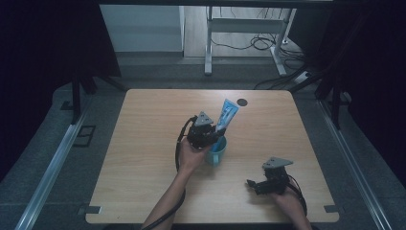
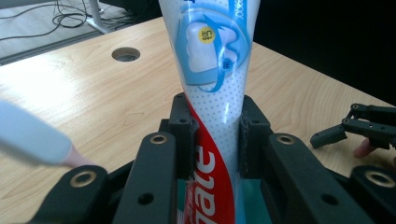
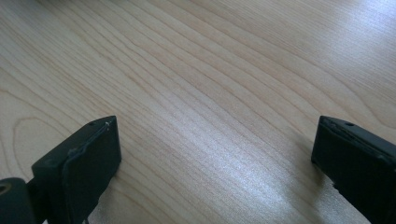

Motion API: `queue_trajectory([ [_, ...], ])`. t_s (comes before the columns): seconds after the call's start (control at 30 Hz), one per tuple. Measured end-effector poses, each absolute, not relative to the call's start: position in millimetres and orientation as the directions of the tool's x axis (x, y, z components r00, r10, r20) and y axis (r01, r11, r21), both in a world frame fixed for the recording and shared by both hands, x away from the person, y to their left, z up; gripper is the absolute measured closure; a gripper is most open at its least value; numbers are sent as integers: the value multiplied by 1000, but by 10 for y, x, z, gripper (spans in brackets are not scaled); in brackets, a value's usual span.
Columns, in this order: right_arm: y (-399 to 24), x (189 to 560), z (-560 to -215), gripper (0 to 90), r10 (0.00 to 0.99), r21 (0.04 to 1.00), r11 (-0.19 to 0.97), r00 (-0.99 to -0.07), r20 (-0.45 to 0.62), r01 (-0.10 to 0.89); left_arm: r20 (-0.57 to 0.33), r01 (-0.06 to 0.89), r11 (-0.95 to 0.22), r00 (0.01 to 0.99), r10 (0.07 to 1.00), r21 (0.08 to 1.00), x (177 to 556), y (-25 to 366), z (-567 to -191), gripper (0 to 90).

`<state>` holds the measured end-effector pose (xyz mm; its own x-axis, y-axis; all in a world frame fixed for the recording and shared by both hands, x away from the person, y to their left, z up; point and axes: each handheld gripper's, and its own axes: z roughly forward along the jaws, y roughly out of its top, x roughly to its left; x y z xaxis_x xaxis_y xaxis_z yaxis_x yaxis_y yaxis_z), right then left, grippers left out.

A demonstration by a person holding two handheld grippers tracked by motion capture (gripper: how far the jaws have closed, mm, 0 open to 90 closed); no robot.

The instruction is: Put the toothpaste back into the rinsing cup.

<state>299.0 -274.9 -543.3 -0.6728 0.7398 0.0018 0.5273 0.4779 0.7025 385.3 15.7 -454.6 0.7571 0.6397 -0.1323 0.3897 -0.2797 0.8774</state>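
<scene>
One toothpaste tube (image 2: 212, 84), one cup (image 1: 216, 152)

Right gripper view: the right gripper (image 3: 212, 154) looks down its two black jaws at the wooden table (image 3: 201, 70). Jaws stand wide apart, one at lower left, one at lower right, bare wood between them, nothing gripped. Pale grain lines run diagonally across the tabletop; a soft sheen of reflected light lies between the jaws
</scene>
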Motion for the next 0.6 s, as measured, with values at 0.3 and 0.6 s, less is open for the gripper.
queue_trajectory([
  [0.3,-2749,2990,-5433,11,740,702,478,-673,2,527,-127,397,-296,756,642,869,3846,139,-4596,716],
  [0.6,-2750,2990,-5433,11,740,702,478,-673,2,527,-119,398,-307,756,643,864,3832,137,-4612,704],
])
